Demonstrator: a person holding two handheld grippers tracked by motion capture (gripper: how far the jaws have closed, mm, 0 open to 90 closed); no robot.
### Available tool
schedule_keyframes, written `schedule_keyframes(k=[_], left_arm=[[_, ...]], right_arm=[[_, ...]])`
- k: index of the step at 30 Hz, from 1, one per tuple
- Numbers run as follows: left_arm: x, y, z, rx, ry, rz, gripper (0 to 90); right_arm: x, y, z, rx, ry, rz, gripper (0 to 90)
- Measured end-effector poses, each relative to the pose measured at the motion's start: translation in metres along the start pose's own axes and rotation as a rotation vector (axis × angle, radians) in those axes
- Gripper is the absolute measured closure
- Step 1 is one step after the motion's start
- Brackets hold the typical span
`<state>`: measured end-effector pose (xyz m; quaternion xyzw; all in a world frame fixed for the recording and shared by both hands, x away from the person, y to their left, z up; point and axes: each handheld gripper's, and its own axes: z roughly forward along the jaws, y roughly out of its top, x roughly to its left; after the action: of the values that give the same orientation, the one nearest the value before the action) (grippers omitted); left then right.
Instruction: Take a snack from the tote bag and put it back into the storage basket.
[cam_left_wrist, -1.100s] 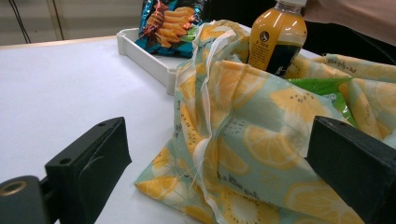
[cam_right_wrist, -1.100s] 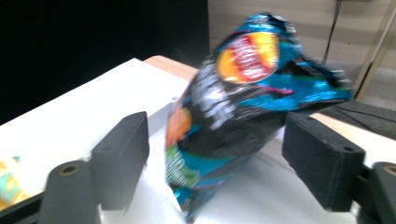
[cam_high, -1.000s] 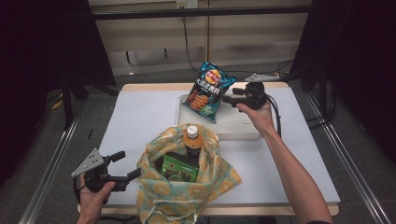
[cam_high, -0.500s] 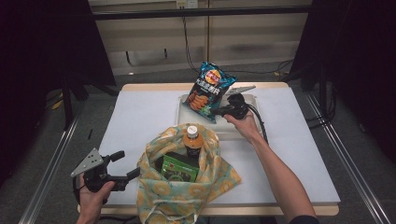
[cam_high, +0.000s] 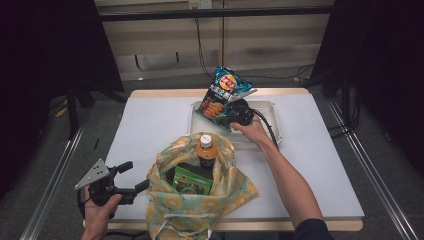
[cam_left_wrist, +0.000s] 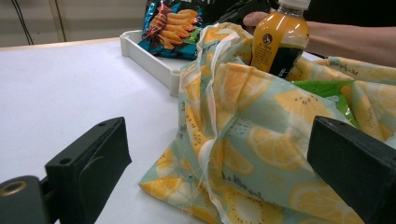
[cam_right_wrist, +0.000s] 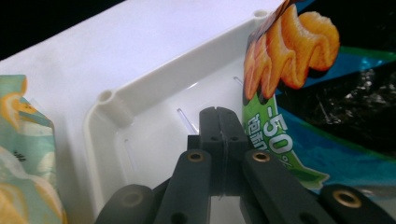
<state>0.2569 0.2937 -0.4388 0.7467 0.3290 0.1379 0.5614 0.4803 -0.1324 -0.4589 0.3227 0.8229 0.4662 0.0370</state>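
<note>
From the high view, a white sheet covered the worktop (cam_high: 150, 120), and a white tray (cam_high: 272, 112) sat toward its far side. A blue chip bag (cam_high: 222, 95) stood tilted in the tray, leaning toward the far edge. The right tool (cam_high: 239, 114) was down in the tray just beside the bag's near right side, with the person's right hand (cam_high: 255, 131) behind it; from here I could not tell whether it touched the bag. Nearer the person lay a lemon-print cloth bag (cam_high: 197, 200), open at the top, with an orange-capped bottle (cam_high: 206, 150) standing upright in it and a green packet (cam_high: 190, 181) beside the bottle. The left tool (cam_high: 132, 180) was at the near left edge, its jaws spread wide, one tip right at the cloth bag's left side, and the left hand (cam_high: 100, 212) gripped it from below.

In the left gripper view, the two black jaws stood far apart with nothing pressed between them. The cloth bag (cam_left_wrist: 261, 140) bulged ahead of them, the bottle (cam_left_wrist: 279, 37) rose from it, and the chip bag (cam_left_wrist: 175, 25) showed in the tray (cam_left_wrist: 149, 58) beyond.

In the right gripper view, the jaws were pressed together, pad against pad, with nothing between them. They pointed into the tray (cam_right_wrist: 140, 98), and the chip bag (cam_right_wrist: 299, 84) hung just to their right, its lower edge close beside the tips.
</note>
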Motion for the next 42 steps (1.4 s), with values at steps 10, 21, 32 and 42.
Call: schedule_keyframes(k=[10,21,32,42], left_arm=[[0.000,0.000,0.001,0.008,-0.008,0.004,5.5],[0.000,0.000,0.003,0.020,0.002,0.009,5.5],[0.001,0.000,0.004,0.018,0.000,0.003,5.5],[0.000,0.001,0.005,0.017,-0.015,0.011,5.4]], right_arm=[[-0.011,-0.004,0.005,0.055,-0.036,0.007,90.0],[-0.025,-0.005,0.002,0.072,-0.089,0.026,90.0],[-0.035,-0.006,0.001,0.067,-0.133,0.041,90.0],[-0.030,-0.005,-0.003,0.052,-0.144,0.035,88.4]])
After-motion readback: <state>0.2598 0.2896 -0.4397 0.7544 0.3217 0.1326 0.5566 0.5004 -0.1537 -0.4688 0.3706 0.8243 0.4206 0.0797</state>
